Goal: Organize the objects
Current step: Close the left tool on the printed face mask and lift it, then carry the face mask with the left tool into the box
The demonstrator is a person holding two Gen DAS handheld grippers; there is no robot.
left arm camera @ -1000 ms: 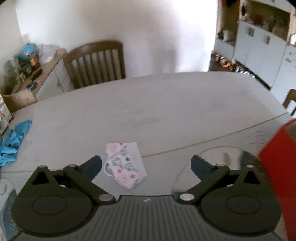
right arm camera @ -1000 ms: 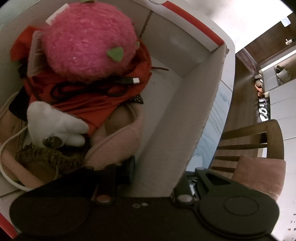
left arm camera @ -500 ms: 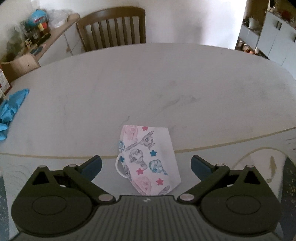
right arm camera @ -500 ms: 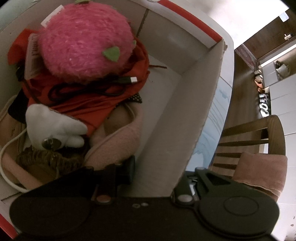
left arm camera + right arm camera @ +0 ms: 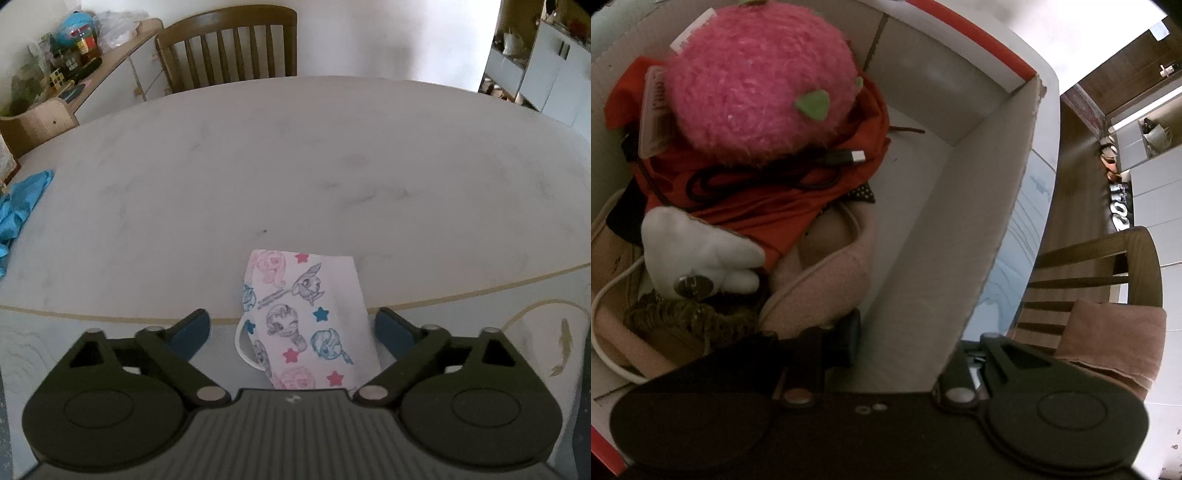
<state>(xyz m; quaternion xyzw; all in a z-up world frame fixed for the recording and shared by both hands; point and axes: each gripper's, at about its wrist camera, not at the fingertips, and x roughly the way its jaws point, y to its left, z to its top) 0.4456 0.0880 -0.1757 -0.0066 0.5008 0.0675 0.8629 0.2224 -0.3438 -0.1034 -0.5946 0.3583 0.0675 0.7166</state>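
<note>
The face mask point(image 5: 306, 321) lies flat on the table point(image 5: 295, 177), between the left gripper point(image 5: 291, 332)'s wide jaws — just been closing, not touching it. The right gripper point(image 5: 908, 339)'s jaws pinch the cardboard box point(image 5: 990, 229)'s near wall — pink plush point(image 5: 761, 81) inside.

Little is reading clearly. Large white characters point(image 5: 1120, 216) are standing on the floor near the wooden chair point(image 5: 1108, 266), looking like "2010" sideways. The tag point(image 5: 655, 114) beside the pink plush point(image 5: 757, 88) is showing illegible print.
</note>
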